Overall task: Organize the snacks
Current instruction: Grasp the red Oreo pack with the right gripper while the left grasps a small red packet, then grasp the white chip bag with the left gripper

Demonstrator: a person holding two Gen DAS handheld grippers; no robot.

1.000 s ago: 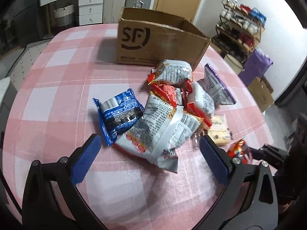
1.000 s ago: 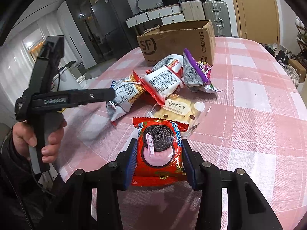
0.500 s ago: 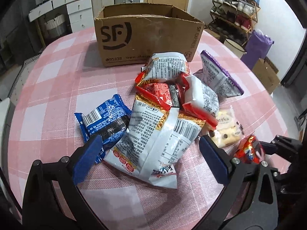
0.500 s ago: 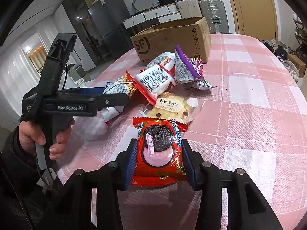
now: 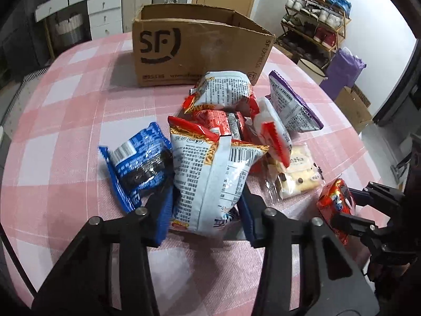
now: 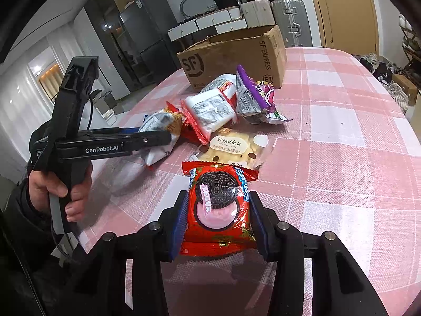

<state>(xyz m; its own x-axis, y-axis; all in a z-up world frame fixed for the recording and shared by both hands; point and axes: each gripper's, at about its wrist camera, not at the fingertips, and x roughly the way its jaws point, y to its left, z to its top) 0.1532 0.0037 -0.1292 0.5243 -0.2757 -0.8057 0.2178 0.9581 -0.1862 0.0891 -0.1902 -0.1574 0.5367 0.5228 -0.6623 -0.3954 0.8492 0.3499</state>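
While its jaws have just been closing, the left gripper (image 5: 205,210) is pinching the white noodle packet (image 5: 213,179) between its blue pads — a blue Oreo pack (image 5: 139,166) lying just to its left. The right gripper (image 6: 218,223) is clamping a red Oreo pack (image 6: 218,205), with the SF cardboard box (image 6: 236,55) well ahead.

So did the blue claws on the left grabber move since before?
Yes. The left gripper has just closed: its blue pads, earlier wide apart beside the pile, now pinch the big white snack bag.
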